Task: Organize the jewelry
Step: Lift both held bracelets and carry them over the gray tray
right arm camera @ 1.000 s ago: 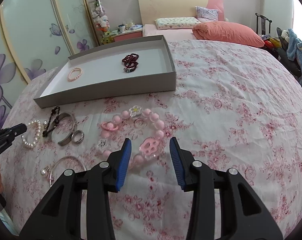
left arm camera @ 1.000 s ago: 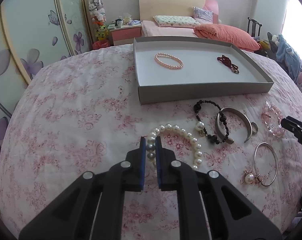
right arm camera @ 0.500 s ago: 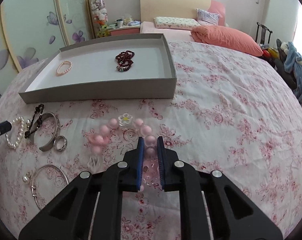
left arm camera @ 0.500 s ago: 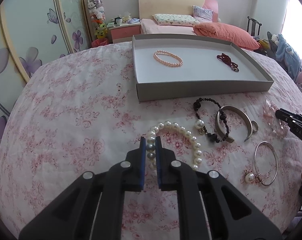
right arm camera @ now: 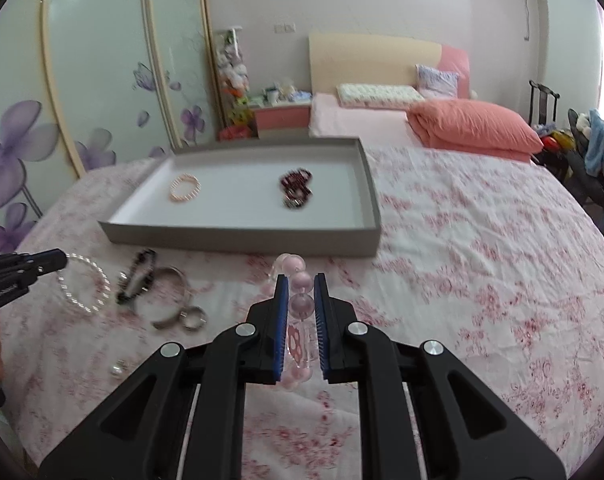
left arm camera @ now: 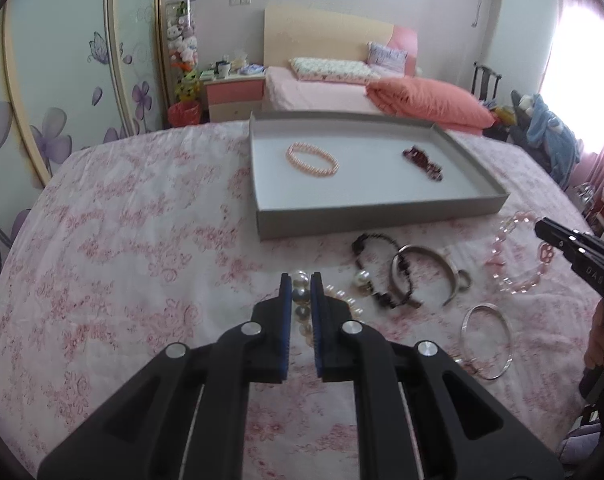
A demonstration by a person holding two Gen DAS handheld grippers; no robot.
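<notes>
My left gripper (left arm camera: pixel 301 280) is shut on a white pearl bracelet (left arm camera: pixel 300 294), lifted off the floral bedspread; it also shows in the right wrist view (right arm camera: pixel 84 284). My right gripper (right arm camera: pixel 301 282) is shut on a pink bead bracelet (right arm camera: pixel 300 306), also raised; it hangs from that gripper in the left wrist view (left arm camera: pixel 519 254). The grey tray (left arm camera: pixel 377 216) lies beyond, holding a peach bead bracelet (left arm camera: pixel 313 159) and a dark red bracelet (left arm camera: pixel 423 164).
On the bedspread lie a black bead bracelet (left arm camera: pixel 375 276), a silver cuff (left arm camera: pixel 425 272), a small ring (left arm camera: pixel 464 282) and a thin silver bangle (left arm camera: pixel 487 344) with a pearl. A second bed with an orange pillow (left arm camera: pixel 425 106) stands behind.
Both grippers have risen, lifting the pearl bracelet and the pink bead bracelet off the bedspread. A second ago the right gripper was open over the pink bracelet; it has shut on it.
</notes>
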